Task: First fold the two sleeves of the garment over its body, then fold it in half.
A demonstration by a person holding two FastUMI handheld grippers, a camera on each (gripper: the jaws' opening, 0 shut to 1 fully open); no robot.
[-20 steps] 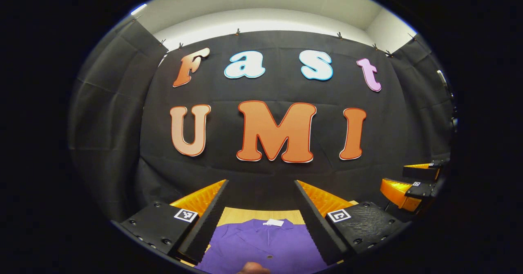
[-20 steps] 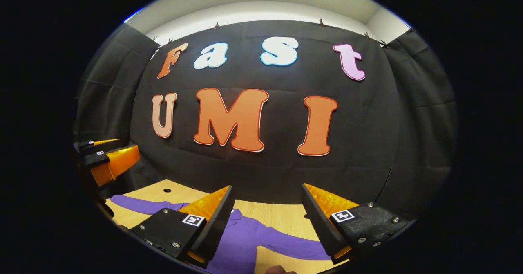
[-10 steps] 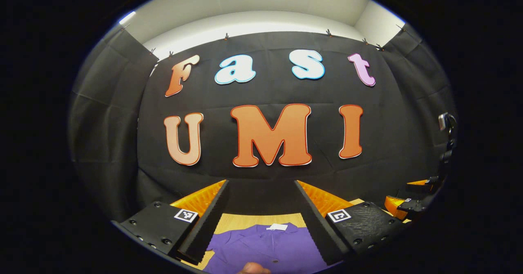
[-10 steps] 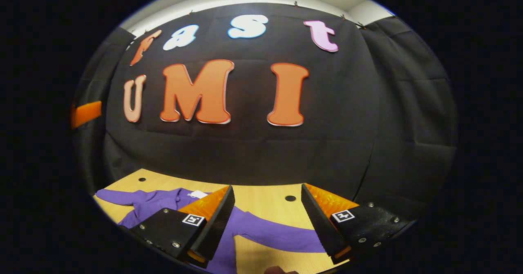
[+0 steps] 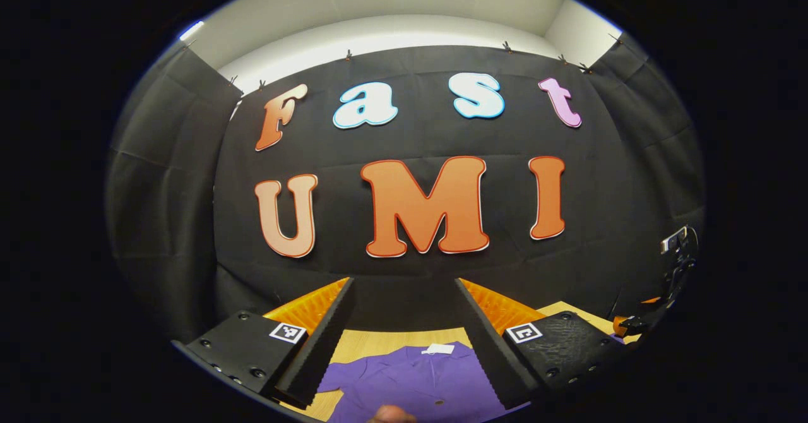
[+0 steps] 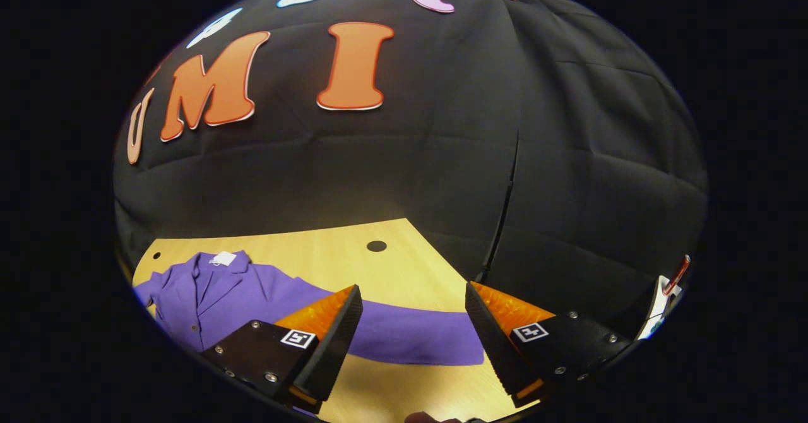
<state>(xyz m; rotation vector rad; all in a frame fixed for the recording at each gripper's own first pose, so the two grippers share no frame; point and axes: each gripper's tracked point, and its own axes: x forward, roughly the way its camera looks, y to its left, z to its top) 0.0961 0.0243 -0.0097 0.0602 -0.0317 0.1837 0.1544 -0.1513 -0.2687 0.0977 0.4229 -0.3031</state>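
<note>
A purple button-up garment [image 6: 221, 300] lies flat on a light wooden table [image 6: 353, 259], collar toward the back wall, with a white tag at the neck. One sleeve [image 6: 410, 338] stretches out to the right, and my right gripper [image 6: 413, 334] hovers open just above its far end. In the left gripper view the garment's collar and chest [image 5: 413, 379] lie below my left gripper [image 5: 404, 334], which stands open over the garment's upper body. The right gripper [image 5: 631, 325] shows small at the right edge of the left gripper view.
The table has small round holes [image 6: 377, 245] near its back edge. Black cloth walls close the booth behind and to the right. A clip-like fixture [image 6: 669, 287] hangs at the right wall. Bare wood lies in front of the sleeve.
My right gripper has swung to the right and tipped down toward the outstretched sleeve. The left gripper has shifted only slightly; both remain open.
</note>
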